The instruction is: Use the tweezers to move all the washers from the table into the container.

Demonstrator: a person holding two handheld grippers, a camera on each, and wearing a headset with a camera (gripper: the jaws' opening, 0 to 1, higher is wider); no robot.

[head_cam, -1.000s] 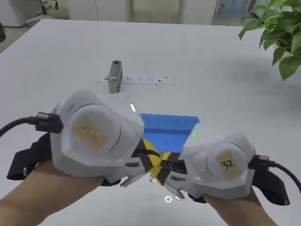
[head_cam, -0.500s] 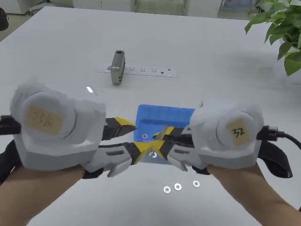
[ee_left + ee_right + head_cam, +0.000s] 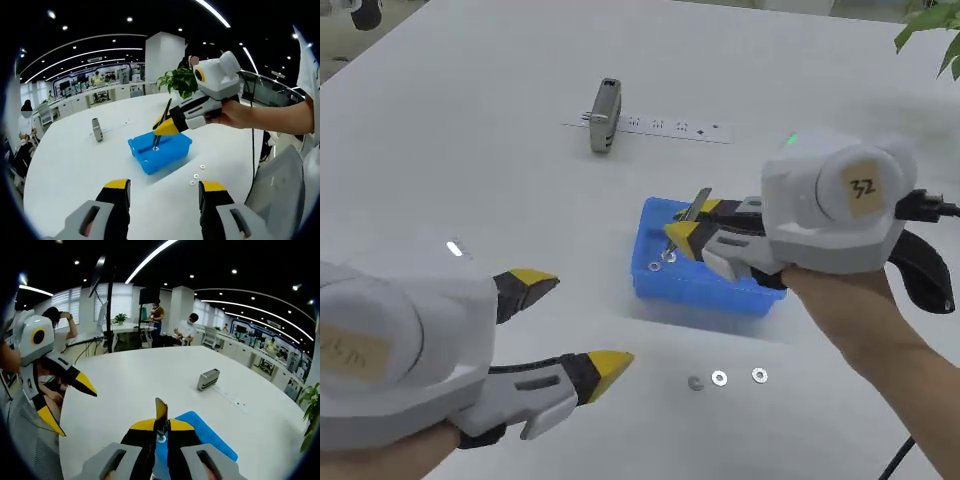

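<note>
My right gripper (image 3: 682, 236) is shut on thin metal tweezers (image 3: 696, 208), which slant down into the blue container (image 3: 698, 288). A washer (image 3: 666, 258) sits at the tweezer tips, just above the container floor. Three washers (image 3: 719, 378) lie in a row on the white table in front of the container. My left gripper (image 3: 572, 322) hangs open, with nothing between its fingers, low and to the left of the container. The left gripper view has its own gripper (image 3: 165, 189) below, with the right gripper (image 3: 167, 128), tweezers (image 3: 161, 119), container (image 3: 160, 150) and loose washers (image 3: 196, 177) ahead. In the right gripper view the tweezers (image 3: 160, 413) stand between the right gripper (image 3: 156, 429).
A white power strip (image 3: 670, 127) with a grey adapter block (image 3: 607, 115) lies beyond the container. The table (image 3: 470, 170) is wide and white. A green plant (image 3: 932, 20) stands at the far right corner. The right gripper's black cable (image 3: 930, 205) trails to the right.
The two grippers, close together before, have parted. My left gripper has drawn back to the lower left. My right gripper has carried the tweezers over the container.
</note>
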